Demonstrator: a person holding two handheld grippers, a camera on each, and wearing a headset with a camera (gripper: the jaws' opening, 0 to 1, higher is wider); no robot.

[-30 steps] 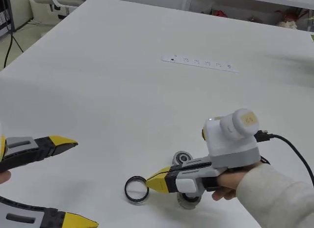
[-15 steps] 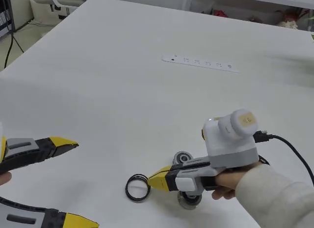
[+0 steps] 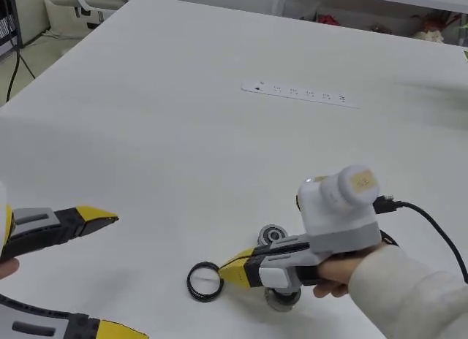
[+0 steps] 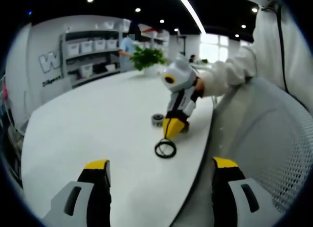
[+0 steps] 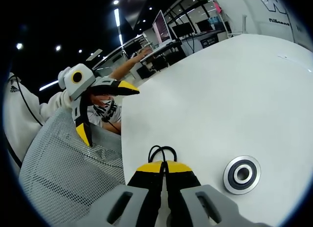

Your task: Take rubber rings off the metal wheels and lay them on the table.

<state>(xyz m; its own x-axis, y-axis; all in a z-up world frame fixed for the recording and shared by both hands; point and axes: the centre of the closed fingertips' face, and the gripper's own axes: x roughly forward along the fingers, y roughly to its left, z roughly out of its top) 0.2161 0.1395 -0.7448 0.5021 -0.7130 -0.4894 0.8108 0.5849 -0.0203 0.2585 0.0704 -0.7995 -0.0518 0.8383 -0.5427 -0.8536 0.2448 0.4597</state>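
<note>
On the white table (image 3: 146, 134), pinches the black rubber ring (image 3: 205, 280) by its edge in the right gripper (image 3: 231, 270), jaws closed, beside a metal wheel (image 3: 272, 235). Holds the left gripper (image 3: 128, 275) wide open, well apart, empty.

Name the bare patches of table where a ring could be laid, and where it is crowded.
Bare: the wide table between the power strip and the right gripper; also between the left gripper and the ring. Crowded: around the right gripper, ring and two wheels.
</note>
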